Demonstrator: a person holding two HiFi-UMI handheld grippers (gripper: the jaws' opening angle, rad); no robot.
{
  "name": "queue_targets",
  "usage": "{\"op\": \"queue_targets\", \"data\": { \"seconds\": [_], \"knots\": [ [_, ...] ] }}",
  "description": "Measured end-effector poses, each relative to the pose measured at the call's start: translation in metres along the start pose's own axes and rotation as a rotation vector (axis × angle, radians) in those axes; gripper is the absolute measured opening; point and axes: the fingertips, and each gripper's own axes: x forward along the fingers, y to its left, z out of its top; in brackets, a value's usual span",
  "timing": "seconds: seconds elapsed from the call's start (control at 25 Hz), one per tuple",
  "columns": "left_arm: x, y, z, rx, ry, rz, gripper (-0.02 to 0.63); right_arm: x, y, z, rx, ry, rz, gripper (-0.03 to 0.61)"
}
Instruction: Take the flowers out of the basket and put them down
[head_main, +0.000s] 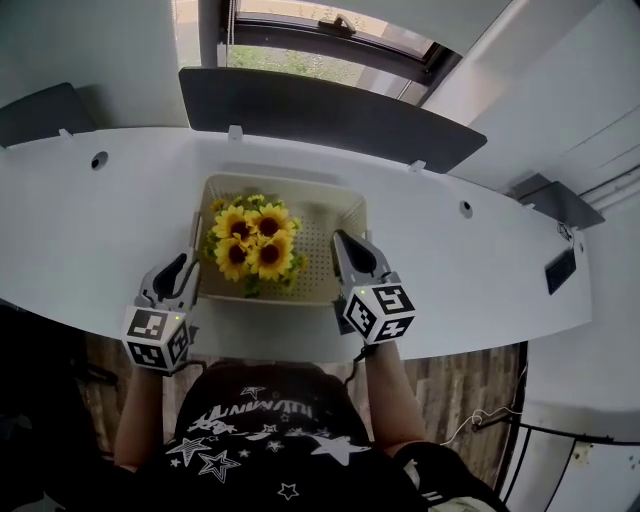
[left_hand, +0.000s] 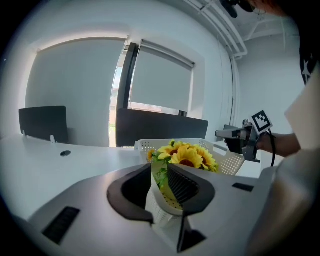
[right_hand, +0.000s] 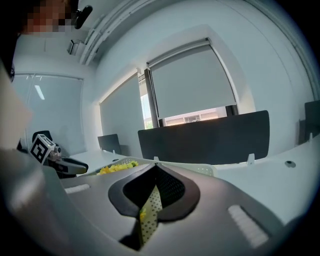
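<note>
Right claw (head_main: 339, 241) pinches the basket (head_main: 332, 214) wall at 3 o'clock; left claw (head_main: 194, 230) sits slightly apart around the 9 o'clock wall, sunflowers (head_main: 252, 243) inside.

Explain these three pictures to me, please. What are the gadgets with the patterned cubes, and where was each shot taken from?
There is no robot here. A person holds a hand-operated claw in each hand, and the patterned cubes are part of those claws. The head view comes from a camera on the person's head, looking down at a white desk with a cream basket of sunflowers. The other two pictures come from cameras riding on the claws, each looking along its own jaws. The left claw is open, with the basket's perforated wall standing between its jaws. The right claw is shut on the basket's wall at the other side. Neither claw holds the sunflowers, which lie in the basket.
</note>
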Motion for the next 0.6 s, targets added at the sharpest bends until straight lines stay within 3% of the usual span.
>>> {"op": "queue_targets", "data": {
  "seconds": [0.24,0.44,0.6],
  "knots": [
    [0.004,0.013,-0.017,-0.019,0.075,0.103,0.098,0.017,0.002,-0.015,-0.060,0.145,0.090,0.002],
    [0.009,0.014,-0.022,-0.018,0.115,0.128,0.098,0.031,0.017,-0.027,-0.129,0.281,0.173,0.002],
    [0.012,0.016,-0.026,-0.034,0.125,0.153,0.098,0.044,0.019,-0.036,-0.157,0.345,0.186,0.003]
  ]
}}
